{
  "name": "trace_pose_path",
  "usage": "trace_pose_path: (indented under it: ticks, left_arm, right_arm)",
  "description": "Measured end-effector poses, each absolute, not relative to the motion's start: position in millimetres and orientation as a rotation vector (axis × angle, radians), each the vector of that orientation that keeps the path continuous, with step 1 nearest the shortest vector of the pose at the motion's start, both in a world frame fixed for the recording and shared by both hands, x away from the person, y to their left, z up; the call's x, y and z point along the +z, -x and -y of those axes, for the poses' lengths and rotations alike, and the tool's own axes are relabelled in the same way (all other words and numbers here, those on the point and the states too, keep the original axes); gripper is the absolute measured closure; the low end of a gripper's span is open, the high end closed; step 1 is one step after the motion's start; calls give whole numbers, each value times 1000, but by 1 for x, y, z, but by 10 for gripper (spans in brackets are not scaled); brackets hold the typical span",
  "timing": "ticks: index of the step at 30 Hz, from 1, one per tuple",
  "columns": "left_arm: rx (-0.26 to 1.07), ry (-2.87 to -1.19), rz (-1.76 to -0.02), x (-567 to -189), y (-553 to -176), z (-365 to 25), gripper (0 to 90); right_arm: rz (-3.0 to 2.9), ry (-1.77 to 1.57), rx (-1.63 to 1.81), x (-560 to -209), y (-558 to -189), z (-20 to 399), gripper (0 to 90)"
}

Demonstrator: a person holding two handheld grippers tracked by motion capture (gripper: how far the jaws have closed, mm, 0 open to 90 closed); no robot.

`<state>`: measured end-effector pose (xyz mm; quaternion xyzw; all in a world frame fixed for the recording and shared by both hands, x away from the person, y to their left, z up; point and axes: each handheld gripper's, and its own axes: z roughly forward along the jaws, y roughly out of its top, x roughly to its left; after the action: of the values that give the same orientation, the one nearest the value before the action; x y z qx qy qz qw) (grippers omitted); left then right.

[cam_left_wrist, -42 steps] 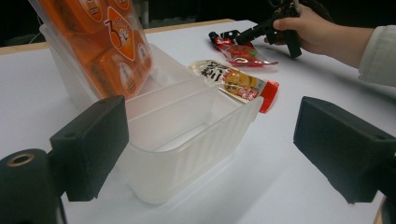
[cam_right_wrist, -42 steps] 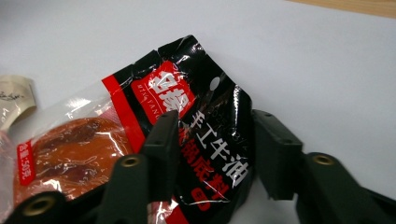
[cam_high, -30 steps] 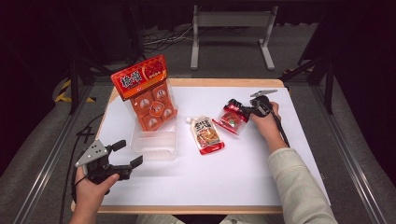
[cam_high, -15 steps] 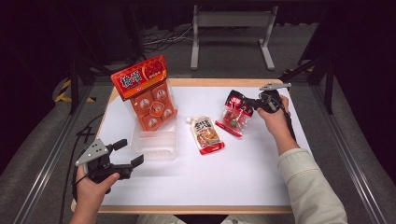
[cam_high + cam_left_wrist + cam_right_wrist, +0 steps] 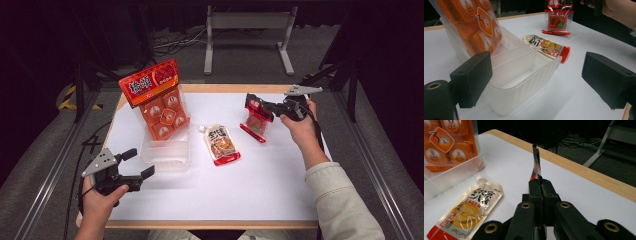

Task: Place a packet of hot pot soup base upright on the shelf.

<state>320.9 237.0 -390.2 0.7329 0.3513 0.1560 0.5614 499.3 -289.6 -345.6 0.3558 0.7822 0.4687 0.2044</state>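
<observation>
1. Your right tool (image 5: 255, 104) is clamped on the top edge of the red packet (image 5: 256, 120), which hangs lengthwise downward above the worktop's (image 5: 280, 170) far right.
2. Left of it, the spouted pouch (image 5: 221, 144) lies flat, spout pointing away from you.
3. Farther left, the clear bin (image 5: 167, 155) holds an upright orange pack (image 5: 157, 100).
4. Your left tool (image 5: 134, 167) rests released near the bin.

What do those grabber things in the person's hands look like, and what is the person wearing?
Both are black. The left gripper has two blocky black fingers and a grey three-cornered plate on top, with a dark cable trailing from it. The right gripper has the same grey plate, a black cable along the wrist, and brass-coloured rings set in its black arms. The right sleeve is pale beige.
</observation>
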Motion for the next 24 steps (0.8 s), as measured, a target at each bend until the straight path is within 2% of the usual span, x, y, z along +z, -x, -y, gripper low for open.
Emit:
trace_pose_path:
  ticks: [6, 12, 24]
  left_arm:
    - [361, -1724, -815, -391, -321, -236, 97]
    - [345, -1742, -791, -392, -322, -237, 52]
    - [353, -1730, -797, -392, -322, -240, 49]
  right_arm:
    - [-2176, -943, 1337, -334, -491, 288, 890]
    - [-2189, -861, 1398, -321, -482, 285, 891]
    - [-2185, -720, 1460, -296, -468, 272, 890]
